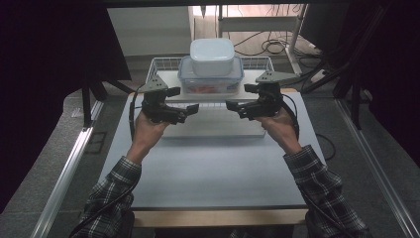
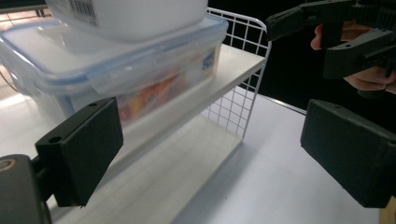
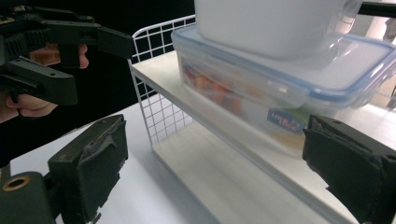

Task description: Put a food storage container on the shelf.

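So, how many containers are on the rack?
2. A clear lidded container stands on the upper shelf of the rack; a white container sits on its lid. Anything behind them would be hidden.

A pale grey table (image 1: 213,168) with a wooden front edge stands on grey carpet (image 1: 29,148), and a white wire rack (image 1: 163,63) with two white shelves sits at the table's far edge. Black cables (image 1: 270,45) lie coiled on the floor beyond the table. A metal rail (image 1: 64,173) runs along the table's left side, with a dark curtain (image 1: 49,74) hanging past it.
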Demonstrator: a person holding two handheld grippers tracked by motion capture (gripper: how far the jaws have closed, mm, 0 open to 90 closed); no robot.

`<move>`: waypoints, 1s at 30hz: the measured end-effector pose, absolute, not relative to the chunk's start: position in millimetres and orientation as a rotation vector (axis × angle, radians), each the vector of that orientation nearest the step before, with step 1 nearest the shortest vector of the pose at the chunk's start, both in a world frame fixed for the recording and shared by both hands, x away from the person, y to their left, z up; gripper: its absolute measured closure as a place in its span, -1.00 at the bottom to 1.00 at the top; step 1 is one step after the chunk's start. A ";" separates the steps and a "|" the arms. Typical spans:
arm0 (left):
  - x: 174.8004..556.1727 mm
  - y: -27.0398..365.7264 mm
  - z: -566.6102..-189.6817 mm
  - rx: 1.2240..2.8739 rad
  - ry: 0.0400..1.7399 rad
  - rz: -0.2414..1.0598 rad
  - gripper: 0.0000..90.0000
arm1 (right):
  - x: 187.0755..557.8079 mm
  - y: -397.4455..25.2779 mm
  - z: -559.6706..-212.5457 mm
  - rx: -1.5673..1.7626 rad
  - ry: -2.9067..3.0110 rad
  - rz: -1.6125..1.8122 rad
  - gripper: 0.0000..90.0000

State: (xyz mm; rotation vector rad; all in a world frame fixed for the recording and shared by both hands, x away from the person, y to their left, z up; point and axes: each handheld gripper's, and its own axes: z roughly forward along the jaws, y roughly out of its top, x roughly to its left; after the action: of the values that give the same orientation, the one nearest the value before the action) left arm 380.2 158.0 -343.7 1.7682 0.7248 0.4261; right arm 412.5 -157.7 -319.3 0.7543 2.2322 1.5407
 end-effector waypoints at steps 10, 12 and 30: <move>370.8 159.8 -368.3 1.768 0.733 0.388 -0.87 | 405.7 -159.4 -337.9 0.751 2.269 1.537 -0.85; 369.8 160.4 -373.1 1.769 0.737 0.377 -0.87 | 404.2 -159.8 -340.9 0.745 2.278 1.530 -0.85; 353.4 153.8 -411.8 1.819 0.765 0.359 -0.87 | 392.2 -165.8 -374.9 0.751 2.336 1.467 -0.96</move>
State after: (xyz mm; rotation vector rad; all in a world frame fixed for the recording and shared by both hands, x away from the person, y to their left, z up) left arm 353.4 153.8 -411.8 1.8189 0.7651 0.3587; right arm 392.2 -165.8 -374.9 0.7506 2.3360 1.4672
